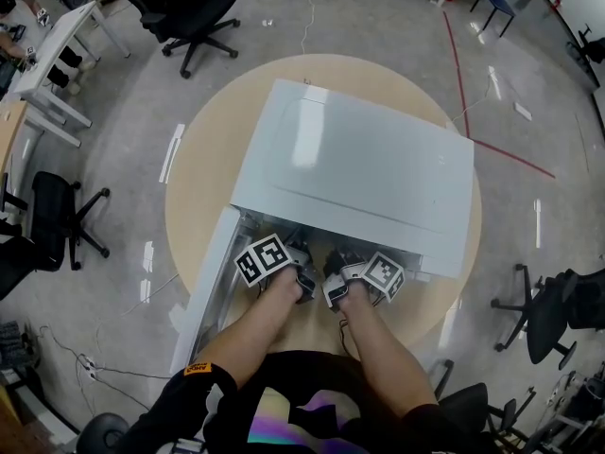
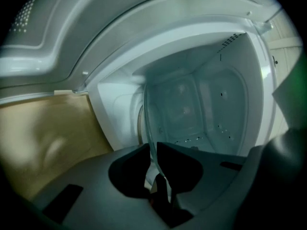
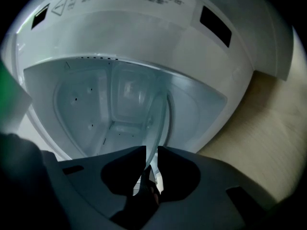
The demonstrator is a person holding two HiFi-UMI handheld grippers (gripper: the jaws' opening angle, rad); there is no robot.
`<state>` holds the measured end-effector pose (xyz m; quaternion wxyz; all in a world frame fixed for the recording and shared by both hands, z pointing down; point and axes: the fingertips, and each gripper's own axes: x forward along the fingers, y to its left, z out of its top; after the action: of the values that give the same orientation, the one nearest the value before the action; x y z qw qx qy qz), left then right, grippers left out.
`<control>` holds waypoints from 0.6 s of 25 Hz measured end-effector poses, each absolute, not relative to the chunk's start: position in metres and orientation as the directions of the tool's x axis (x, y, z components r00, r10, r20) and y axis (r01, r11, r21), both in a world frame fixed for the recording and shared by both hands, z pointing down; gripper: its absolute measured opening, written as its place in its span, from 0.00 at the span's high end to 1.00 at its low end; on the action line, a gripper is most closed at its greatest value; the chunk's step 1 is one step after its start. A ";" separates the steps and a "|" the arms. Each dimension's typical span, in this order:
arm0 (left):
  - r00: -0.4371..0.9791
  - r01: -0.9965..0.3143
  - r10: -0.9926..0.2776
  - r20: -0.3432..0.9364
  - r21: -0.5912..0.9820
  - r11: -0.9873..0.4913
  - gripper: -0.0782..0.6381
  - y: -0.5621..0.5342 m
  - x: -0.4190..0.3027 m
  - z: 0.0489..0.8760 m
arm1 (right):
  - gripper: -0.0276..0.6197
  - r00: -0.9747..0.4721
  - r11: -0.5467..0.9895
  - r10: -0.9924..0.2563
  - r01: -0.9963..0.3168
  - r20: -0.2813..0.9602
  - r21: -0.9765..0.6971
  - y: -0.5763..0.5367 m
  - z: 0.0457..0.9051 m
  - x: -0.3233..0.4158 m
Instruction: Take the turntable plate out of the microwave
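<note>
As claws pinch plate, microwave label illegible

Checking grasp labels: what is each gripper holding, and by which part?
Both hold the glass plate by its rim: the left gripper and the right gripper each pinch its near edge at the microwave's open front.

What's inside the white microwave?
A clear round glass turntable plate, its rim pinched by the left tongs and the right tongs. Behind it are bare white walls. In the head view, the white microwave's casing covers everything inside.
</note>
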<state>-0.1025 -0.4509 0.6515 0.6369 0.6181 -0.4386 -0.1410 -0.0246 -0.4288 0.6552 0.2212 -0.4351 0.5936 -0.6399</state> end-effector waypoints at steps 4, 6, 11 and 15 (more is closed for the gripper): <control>0.595 -0.359 -0.708 0.380 0.914 0.189 0.76 -0.446 -0.097 0.645 | 0.84 -0.531 -0.199 -0.790 -0.248 0.305 -0.948 -0.433 0.658 -0.028; 0.599 -0.360 -0.702 0.385 0.913 0.194 0.76 -0.443 -0.097 0.646 | 0.84 -0.534 -0.199 -0.790 -0.245 0.303 -0.949 -0.436 0.659 -0.029; 0.614 -0.345 -0.692 0.380 0.918 0.198 0.76 -0.436 -0.095 0.649 | 0.84 -0.517 -0.183 -0.812 -0.217 0.272 -0.959 -0.442 0.660 -0.026; 0.626 -0.323 -0.692 0.360 0.927 0.190 0.76 -0.436 -0.095 0.648 | 0.87 -0.503 -0.175 -0.837 -0.122 0.213 -0.977 -0.444 0.657 -0.025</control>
<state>-0.0947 -0.4358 0.6485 0.6542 0.6206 -0.4088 -0.1407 -0.0252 -0.4439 0.6568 0.2771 -0.4141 0.5793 -0.6450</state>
